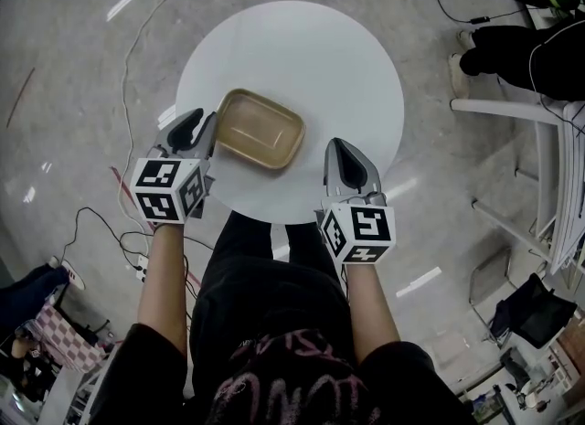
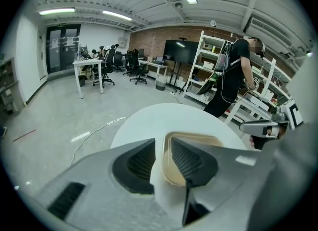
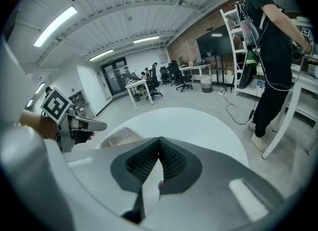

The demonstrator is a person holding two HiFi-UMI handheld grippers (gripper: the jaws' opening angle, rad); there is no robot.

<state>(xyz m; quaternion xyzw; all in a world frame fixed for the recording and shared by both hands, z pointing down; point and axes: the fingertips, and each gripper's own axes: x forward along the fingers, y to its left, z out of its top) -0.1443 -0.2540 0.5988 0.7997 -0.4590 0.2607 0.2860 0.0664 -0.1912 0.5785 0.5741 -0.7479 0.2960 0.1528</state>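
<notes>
Plainly empty, the tan tray [image 1: 260, 131] sits on the round white table [image 1: 311, 48]. The left gripper [image 1: 201, 127] straddles its left rim with jaws apart. The right gripper [image 1: 343, 147] hovers beside it, jaws closed on nothing.

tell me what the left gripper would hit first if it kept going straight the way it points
Most likely the tan tray. The left gripper has its jaws apart, and the tray's near rim sits right ahead of them on the white table. Depth is hard to judge.

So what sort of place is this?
Probably a shared lab or workshop-style office: desks with swivel chairs, white metal shelving by a brick wall, and cables trailing over a bare concrete floor.
</notes>
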